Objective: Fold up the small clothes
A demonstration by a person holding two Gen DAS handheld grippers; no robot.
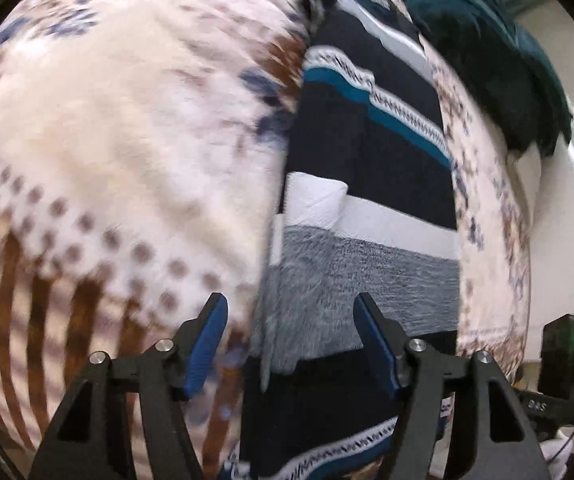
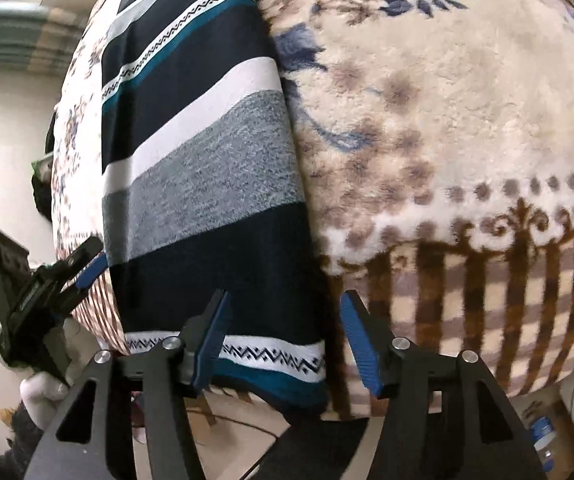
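Observation:
A striped knit garment in navy, teal, white and grey lies folded lengthwise on a cream floral blanket. It also shows in the right wrist view. My left gripper is open just above the garment's grey band near its left edge, holding nothing. My right gripper is open over the garment's right edge near the patterned hem, holding nothing. The left gripper also shows at the garment's left side in the right wrist view.
A dark teal fleece lies at the far end of the blanket. A black device with a green light stands to the right. The blanket stretches wide to the right. Floor clutter and a bottle lie below the edge.

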